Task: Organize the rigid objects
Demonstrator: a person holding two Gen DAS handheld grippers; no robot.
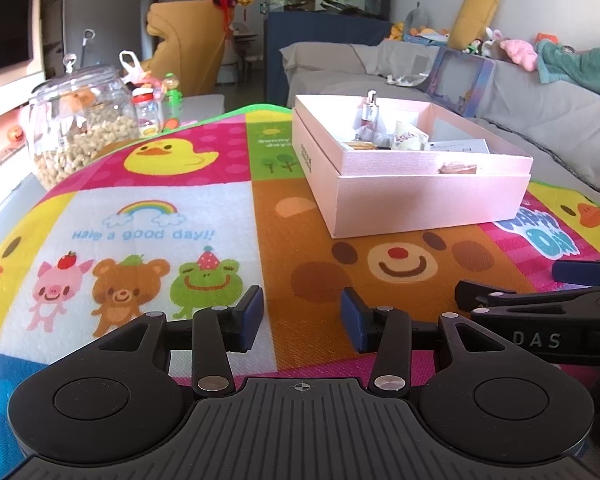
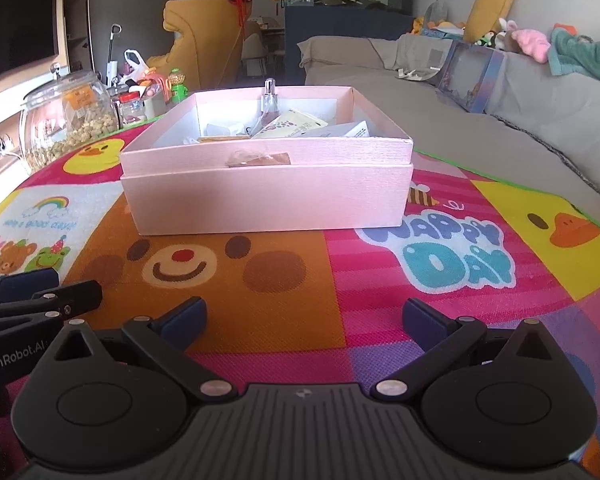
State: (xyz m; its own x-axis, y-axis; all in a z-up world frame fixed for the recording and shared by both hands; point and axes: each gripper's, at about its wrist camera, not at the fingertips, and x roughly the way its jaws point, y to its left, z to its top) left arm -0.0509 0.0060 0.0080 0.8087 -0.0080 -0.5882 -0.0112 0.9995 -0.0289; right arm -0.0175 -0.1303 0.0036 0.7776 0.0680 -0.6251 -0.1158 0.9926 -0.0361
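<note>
Your left claw (image 1: 302,318) sits low over the cartoon-print mat (image 1: 204,208), its blue-padded fingers parted with nothing between them. Your right claw (image 2: 304,320) is spread wider, also holding nothing, above the seam where the mat's brown bear patch meets the pink one. The two claws are side by side: the right one shows at the right edge of the left wrist view, and the left one at the left edge of the right wrist view.

Ahead of both claws, well apart from either, the pink box (image 2: 268,200) stands on the mat-covered table, nested in what looks like its own lid or a second tray. It is open at the top. Inside you have a small clear bottle (image 2: 269,102) with a metal cap standing upright near the back, a yellowish packet (image 2: 290,124) leaning beside it, a white card or carton (image 2: 348,130) toward the right, and some smaller pieces at the front left that are too cluttered to tell apart. A scrap of brownish tape (image 2: 260,159) clings to the front wall.

Farther left, at the table's edge, a large glass jar (image 1: 80,124) is partly filled with pale pellets, with a smaller red-capped jar (image 1: 148,114) just beside it. A grey sofa (image 1: 520,112) runs behind the table.
</note>
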